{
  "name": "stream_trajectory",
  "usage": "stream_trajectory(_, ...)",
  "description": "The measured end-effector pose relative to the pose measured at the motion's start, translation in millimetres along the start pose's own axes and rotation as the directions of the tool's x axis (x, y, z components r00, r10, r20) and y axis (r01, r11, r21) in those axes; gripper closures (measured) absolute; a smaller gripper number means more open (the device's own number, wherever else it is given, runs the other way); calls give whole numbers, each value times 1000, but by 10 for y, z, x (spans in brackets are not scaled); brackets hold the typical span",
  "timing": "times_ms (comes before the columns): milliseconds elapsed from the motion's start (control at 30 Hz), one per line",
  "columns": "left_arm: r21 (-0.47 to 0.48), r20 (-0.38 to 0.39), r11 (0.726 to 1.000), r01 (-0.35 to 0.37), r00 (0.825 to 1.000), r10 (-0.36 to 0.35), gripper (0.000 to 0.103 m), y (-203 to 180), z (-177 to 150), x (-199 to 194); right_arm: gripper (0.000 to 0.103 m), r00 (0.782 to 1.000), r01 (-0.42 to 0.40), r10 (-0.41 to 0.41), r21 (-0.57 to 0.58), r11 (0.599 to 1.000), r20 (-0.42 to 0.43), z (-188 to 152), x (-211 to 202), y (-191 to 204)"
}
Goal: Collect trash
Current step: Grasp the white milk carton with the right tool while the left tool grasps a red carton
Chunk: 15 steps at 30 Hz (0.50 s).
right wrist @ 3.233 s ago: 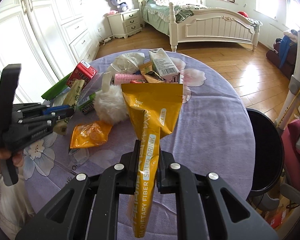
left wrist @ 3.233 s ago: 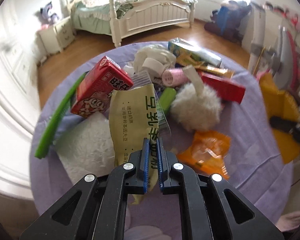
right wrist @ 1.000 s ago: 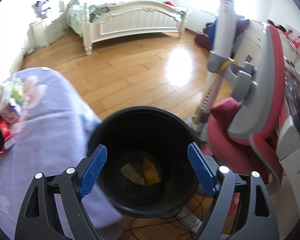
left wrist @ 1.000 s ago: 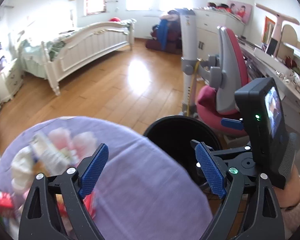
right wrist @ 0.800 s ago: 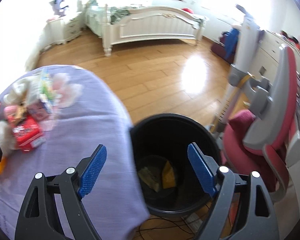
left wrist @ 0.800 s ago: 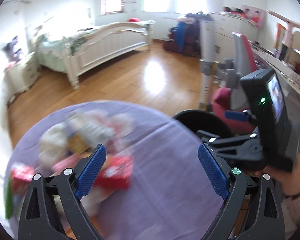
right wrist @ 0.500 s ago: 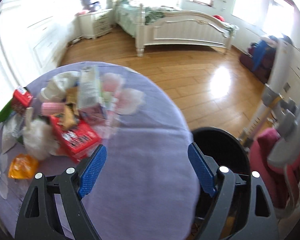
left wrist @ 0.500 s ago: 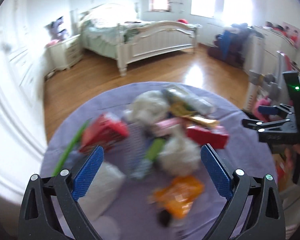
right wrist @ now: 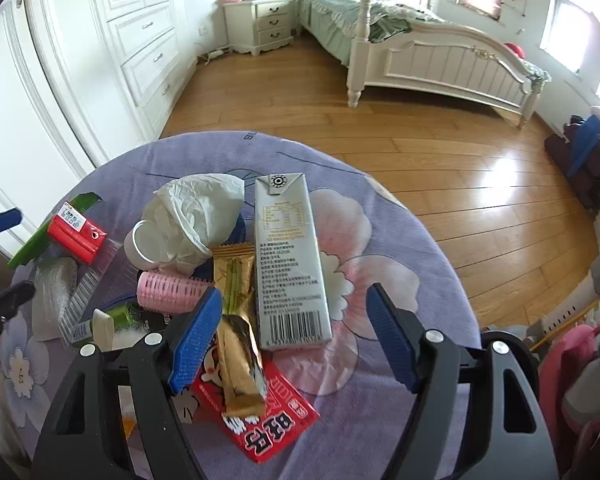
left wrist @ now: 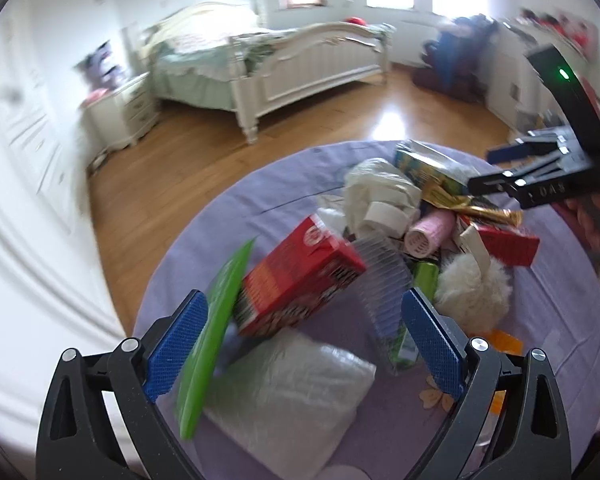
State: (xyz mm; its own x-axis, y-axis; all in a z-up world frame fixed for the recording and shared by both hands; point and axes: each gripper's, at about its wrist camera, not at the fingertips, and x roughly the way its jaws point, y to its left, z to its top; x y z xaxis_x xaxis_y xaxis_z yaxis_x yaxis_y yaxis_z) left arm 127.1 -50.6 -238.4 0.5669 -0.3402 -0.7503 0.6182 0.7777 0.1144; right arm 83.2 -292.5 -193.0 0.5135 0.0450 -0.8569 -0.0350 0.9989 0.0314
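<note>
The left wrist view is motion-blurred, so print on the red carton [left wrist: 300, 276] cannot be read. The red wrapper [right wrist: 260, 416] lies partly hidden under the gold packet [right wrist: 238, 344]. The bin [right wrist: 512, 340] is mostly hidden behind the right gripper's frame.

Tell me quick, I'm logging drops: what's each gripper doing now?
Left gripper: open, holding nothing.
Right gripper: open, holding nothing; its jaws have just been closing a little above the carton.
</note>
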Motion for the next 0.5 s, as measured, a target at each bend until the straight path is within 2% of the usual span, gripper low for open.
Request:
stream_trajectory(100,134,-27,989,58,998,-55,12,-25,144,189,30,1000,-5,5,-20,1000,-15,67,66,8)
stream_trajectory(167,200,-63,976,90,995,-79,22,-37,200,335,30,1000,-16,15,-25,1000,-24,84,101,-3)
stream_trajectory(233,234,-108,963,132,988,-109,38,-9,232,476,30,999,-21,20,-29,999,-35,101,133,-13)
stream_trajectory(267,250,-110,958,142,987,-117,39,8,244,515,30,999,-22,21,-33,999,-39,104,149,-16)
stream_trajectory(300,255,-114,954,159,984,-134,43,29,260,533,30,999,-25,23,-36,999,-42,83,165,-37)
stream_trajectory(367,233,-118,952,197,978,-174,57,116,291,531,30,998,-35,33,-37,999,-54,88,202,-38)
stream_trajectory(400,209,-124,952,225,971,-203,72,166,300,526,30,998,-44,41,-36,998,-57,86,213,-43)
stream_trajectory(433,183,-139,951,250,964,-226,72,204,297,533,32,997,-54,52,-35,998,-63,90,227,-44)
stream_trajectory(500,182,-132,951,248,965,-227,72,179,246,505,36,995,-70,67,-35,997,-74,105,261,-54)
